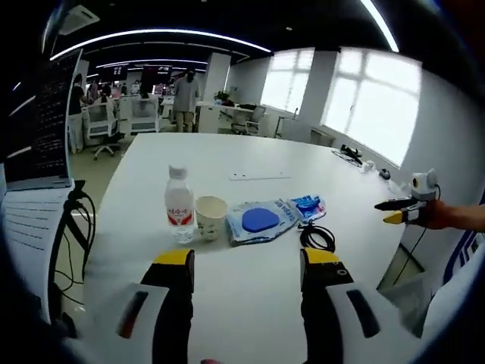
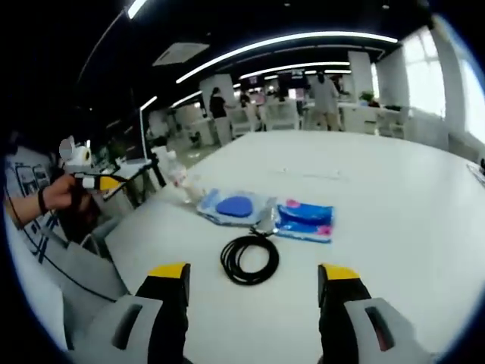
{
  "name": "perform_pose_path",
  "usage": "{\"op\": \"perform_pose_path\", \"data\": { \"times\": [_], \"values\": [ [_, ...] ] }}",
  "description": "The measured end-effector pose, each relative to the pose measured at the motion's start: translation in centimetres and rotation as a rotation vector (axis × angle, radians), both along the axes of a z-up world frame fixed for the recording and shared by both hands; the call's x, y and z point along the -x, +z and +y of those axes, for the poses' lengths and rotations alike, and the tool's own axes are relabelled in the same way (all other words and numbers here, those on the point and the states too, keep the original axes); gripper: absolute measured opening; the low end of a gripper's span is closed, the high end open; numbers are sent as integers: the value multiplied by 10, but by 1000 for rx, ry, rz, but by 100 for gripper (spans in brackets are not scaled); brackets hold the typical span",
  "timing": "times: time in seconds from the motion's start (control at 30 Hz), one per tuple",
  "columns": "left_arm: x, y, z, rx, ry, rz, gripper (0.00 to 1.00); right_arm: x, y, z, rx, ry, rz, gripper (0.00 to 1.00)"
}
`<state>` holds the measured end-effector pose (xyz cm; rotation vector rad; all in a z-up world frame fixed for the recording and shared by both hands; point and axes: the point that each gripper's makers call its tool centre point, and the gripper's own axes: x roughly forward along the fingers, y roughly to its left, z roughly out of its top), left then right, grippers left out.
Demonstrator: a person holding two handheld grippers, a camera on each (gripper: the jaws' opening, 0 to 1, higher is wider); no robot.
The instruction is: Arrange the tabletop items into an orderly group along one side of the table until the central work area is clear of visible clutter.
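Both claws wide, nothing held, over white worktop (image 1: 250, 155).
Clutter grouped: paper cup (image 1: 211, 217), contents not visible, just beside water bottle (image 1: 179, 203); beyond the cup, clear pouch holding blue piece (image 1: 262, 220), blue packet (image 2: 304, 221), black cable coil (image 2: 249, 258). Open office behind.

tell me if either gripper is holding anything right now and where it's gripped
Nothing is held. The left gripper and the right gripper both have their jaws spread apart over bare table, short of the coiled black cable.

bare table (image 1: 250, 296) ahead, bottle (image 1: 179, 205) beyond
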<state>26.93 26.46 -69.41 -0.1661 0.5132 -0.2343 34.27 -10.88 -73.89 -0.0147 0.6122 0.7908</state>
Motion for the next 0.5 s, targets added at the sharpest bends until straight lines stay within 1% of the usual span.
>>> {"op": "perform_pose_path", "data": {
  "times": [0.03,0.1,0.17,0.23,0.33,0.4,0.5],
  "values": [
    [5,7,-1,0,2,-2,63,1,2,0,-2,1,-2,75],
    [8,8,4,0,-2,-4,68,2,3,-2,1,5,-4,78],
    [13,9,13,-7,8,-4,69,7,7,0,4,12,-3,80],
    [17,12,18,-11,17,-12,70,6,4,-1,1,16,0,82],
    [22,15,25,6,38,-21,73,13,6,4,0,29,2,85],
    [24,18,26,9,43,-24,75,13,4,6,3,40,5,86],
    [26,19,27,33,48,-28,78,15,1,8,1,47,9,87]
  ]
}}
